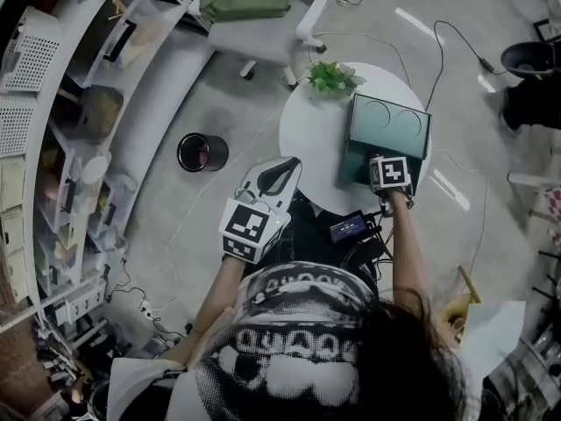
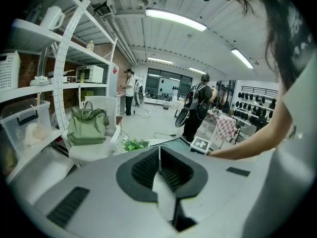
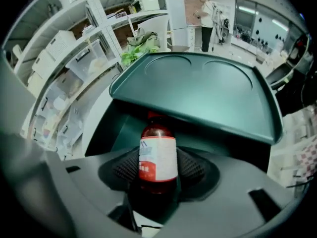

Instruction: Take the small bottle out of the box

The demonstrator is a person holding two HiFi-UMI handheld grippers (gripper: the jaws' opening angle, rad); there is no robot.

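- A short-sleeved top [image 1: 289, 323], black and white with a grainy halftone print and bands of large lettering, fills the lower middle of the head view; the arms are bare below the sleeves.
- Long dark hair [image 1: 412, 349] hangs at the lower right.
- Black trousers [image 1: 307, 235] show just above the top.
- The left claw [image 1: 282, 175] has a pale grey moulded shell with dark slots, black ribbed pads [image 2: 143, 170] in a black surround, and a white marker cube [image 1: 250, 226] bearing black squares.
- The right claw [image 3: 158, 157] has a grey shell, black meshed pads [image 3: 190, 167] and a smaller marker cube [image 1: 390, 172].
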